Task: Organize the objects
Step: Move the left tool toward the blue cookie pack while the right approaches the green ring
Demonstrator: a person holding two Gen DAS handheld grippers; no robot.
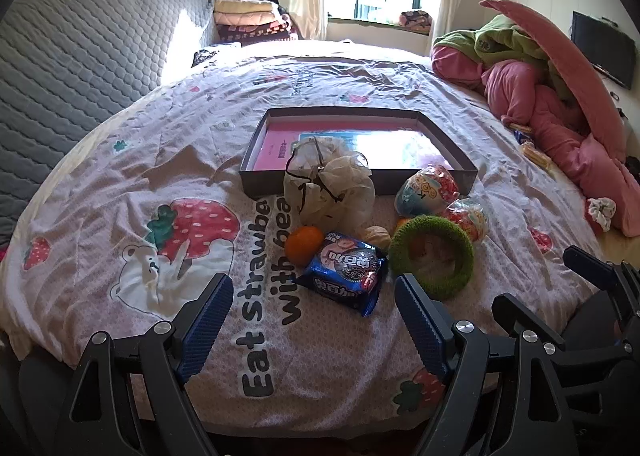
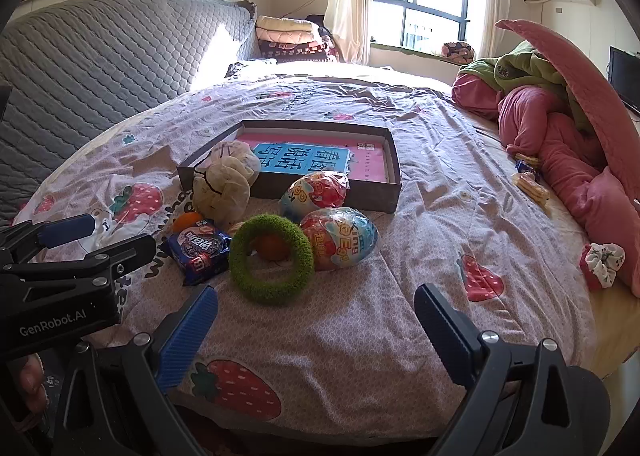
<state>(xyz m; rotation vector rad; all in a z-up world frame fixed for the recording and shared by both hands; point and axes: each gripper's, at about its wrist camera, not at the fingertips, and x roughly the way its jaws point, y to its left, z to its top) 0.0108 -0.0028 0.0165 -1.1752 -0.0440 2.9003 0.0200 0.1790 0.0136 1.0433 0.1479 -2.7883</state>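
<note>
**Two open grippers, one cluster of clutter short of the box**

Seven or so loose things sit bunched on the strawberry-print bedspread [image 1: 192,160], all on the near side of the shallow dark box [image 1: 360,148] that I judge they belong in. Nearest my left gripper [image 1: 314,296] is the blue cookie packet [image 1: 344,272], lying straight ahead just beyond my fingertips, its long axis slanting from near right up to far left. Touching its far corner is the orange [image 1: 304,246]; behind that the cream mesh bath puff [image 1: 330,184] leans against the box's near wall.

Nearest my right gripper [image 2: 316,316] is the green fuzzy ring [image 2: 272,258], flat on the cloth, dead ahead and slightly to the left of my centre line, with a second orange thing showing through its hole. Beyond it the two wrapped toy eggs [image 2: 340,238] lie side by side, the farther one touching the box.

Both my grippers are spread wide with nothing between the pads, tilted down at the bed. So the packet falls to my left hand, the ring to my right; the box lies beyond both.
</note>
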